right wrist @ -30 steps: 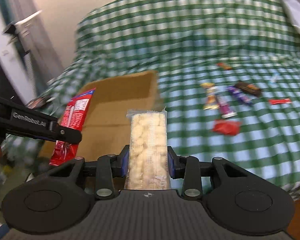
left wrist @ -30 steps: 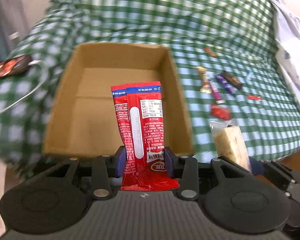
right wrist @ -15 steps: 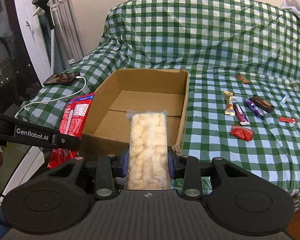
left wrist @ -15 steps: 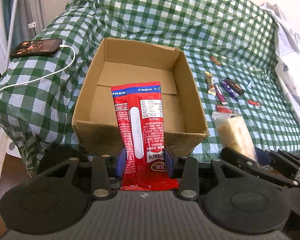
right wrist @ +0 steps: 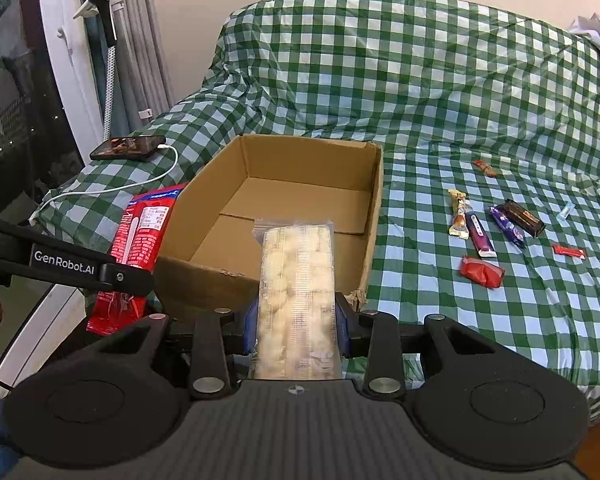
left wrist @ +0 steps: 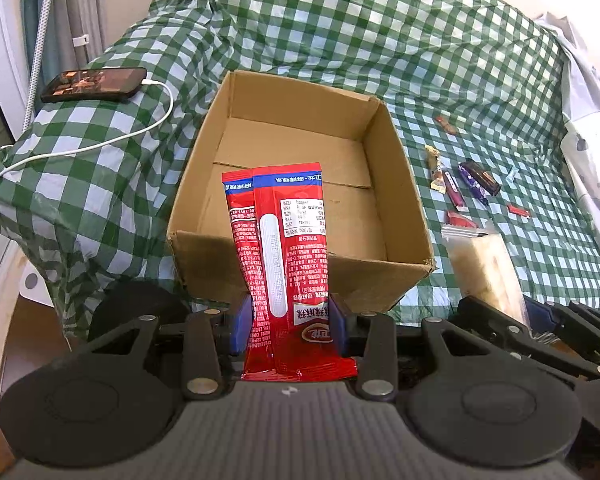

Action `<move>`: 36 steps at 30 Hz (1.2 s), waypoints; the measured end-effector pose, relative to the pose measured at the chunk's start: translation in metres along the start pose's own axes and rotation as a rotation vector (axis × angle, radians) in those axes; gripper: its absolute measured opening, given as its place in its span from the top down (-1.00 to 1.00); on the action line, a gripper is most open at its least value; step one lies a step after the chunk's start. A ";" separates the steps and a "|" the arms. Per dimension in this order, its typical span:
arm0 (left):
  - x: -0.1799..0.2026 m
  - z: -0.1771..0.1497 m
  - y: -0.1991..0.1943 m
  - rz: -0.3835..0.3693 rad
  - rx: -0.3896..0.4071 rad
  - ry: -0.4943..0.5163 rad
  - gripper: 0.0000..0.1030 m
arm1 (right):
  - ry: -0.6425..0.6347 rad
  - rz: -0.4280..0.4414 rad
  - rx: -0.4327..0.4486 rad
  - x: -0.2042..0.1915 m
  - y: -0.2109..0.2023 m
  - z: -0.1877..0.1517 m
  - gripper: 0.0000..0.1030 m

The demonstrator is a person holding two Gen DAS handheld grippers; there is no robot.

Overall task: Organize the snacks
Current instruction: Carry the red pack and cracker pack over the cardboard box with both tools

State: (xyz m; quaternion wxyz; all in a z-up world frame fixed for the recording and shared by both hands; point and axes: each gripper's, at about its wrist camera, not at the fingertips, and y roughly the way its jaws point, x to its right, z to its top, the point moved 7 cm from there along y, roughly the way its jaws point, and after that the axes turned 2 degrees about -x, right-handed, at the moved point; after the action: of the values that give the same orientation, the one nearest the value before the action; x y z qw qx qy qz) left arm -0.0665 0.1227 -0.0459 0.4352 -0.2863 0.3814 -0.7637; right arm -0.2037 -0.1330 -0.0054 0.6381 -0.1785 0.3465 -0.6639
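Observation:
My left gripper (left wrist: 288, 326) is shut on a red snack packet (left wrist: 284, 252), held upright just in front of the near wall of an open cardboard box (left wrist: 300, 276). The box's floor is bare. My right gripper (right wrist: 296, 330) is shut on a clear pack of pale puffed biscuits (right wrist: 298, 280), also at the box's (right wrist: 374, 224) near edge. In the right wrist view the red packet (right wrist: 138, 240) and the left gripper sit at the left. In the left wrist view the biscuit pack (left wrist: 484, 264) shows at the right.
The box rests on a bed with a green checked cover (right wrist: 440, 92). Several small wrapped snacks (right wrist: 484, 236) lie to the box's right. A phone (left wrist: 94, 84) on a white cable lies to its left. A lamp stand and curtains stand at far left.
Both views have drawn back from the box and steadied from blur. The box's near wall now shows in front of both held packs. Neither grip has changed.

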 end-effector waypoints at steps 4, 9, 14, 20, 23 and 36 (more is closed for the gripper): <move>0.001 -0.001 0.001 0.000 -0.003 0.005 0.14 | 0.007 -0.001 -0.006 0.002 0.002 -0.001 0.26; 0.001 0.001 0.003 0.006 -0.006 0.004 0.14 | 0.009 0.001 -0.013 0.004 0.003 -0.002 0.26; 0.002 0.002 0.006 0.011 -0.011 0.005 0.14 | 0.013 -0.001 -0.023 0.003 0.007 -0.002 0.26; 0.000 0.003 0.011 0.009 -0.019 0.003 0.14 | 0.010 -0.002 -0.039 0.002 0.013 -0.002 0.26; -0.002 0.006 0.014 0.008 -0.021 0.001 0.14 | 0.009 -0.006 -0.046 0.003 0.016 -0.001 0.26; -0.010 0.026 0.031 0.012 -0.027 -0.009 0.14 | 0.003 -0.040 -0.057 0.009 0.036 0.015 0.26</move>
State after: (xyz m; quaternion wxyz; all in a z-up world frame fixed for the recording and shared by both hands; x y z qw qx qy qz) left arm -0.0284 0.1123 -0.0583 0.4375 -0.2934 0.3913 -0.7546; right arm -0.1681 -0.1428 -0.0217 0.6188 -0.2025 0.3625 -0.6668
